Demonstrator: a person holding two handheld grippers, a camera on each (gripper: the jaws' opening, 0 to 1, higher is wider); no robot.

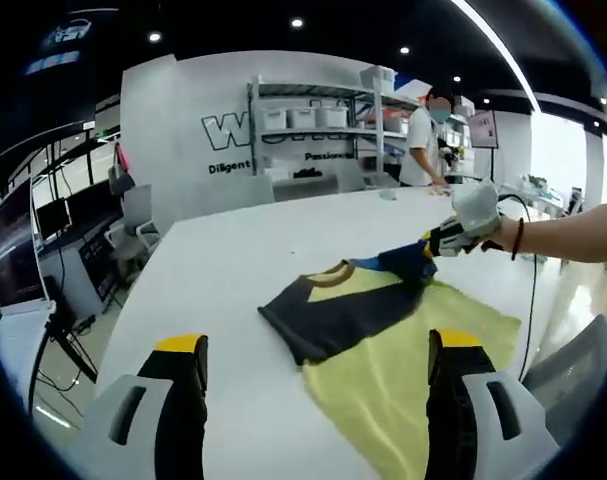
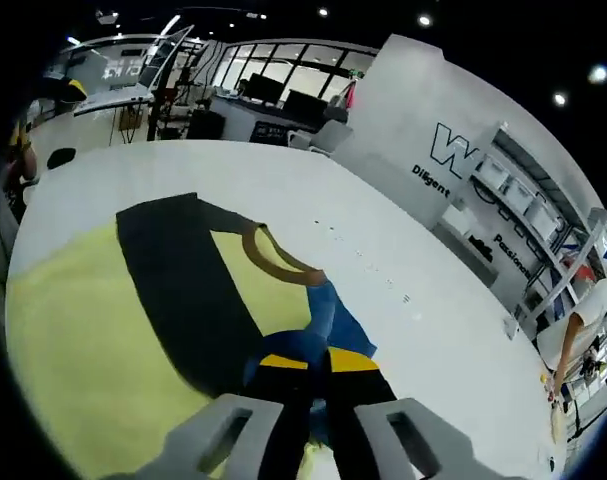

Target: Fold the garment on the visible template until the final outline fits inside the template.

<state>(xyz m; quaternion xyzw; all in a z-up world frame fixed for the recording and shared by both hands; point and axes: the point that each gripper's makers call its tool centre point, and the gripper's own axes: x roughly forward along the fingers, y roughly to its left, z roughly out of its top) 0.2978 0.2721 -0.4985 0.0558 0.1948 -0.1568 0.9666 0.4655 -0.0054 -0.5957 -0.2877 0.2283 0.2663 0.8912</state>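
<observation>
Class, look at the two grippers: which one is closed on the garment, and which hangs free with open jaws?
The right gripper is shut on the garment's blue sleeve, jaws pinched together. The left gripper holds nothing; its jaws stand wide apart above the white table.

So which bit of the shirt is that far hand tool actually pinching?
On the white table lies a yellow and dark garment. At its far edge, by the tan collar, the right gripper has its fingers shut on a blue sleeve, the only blue part.
</observation>
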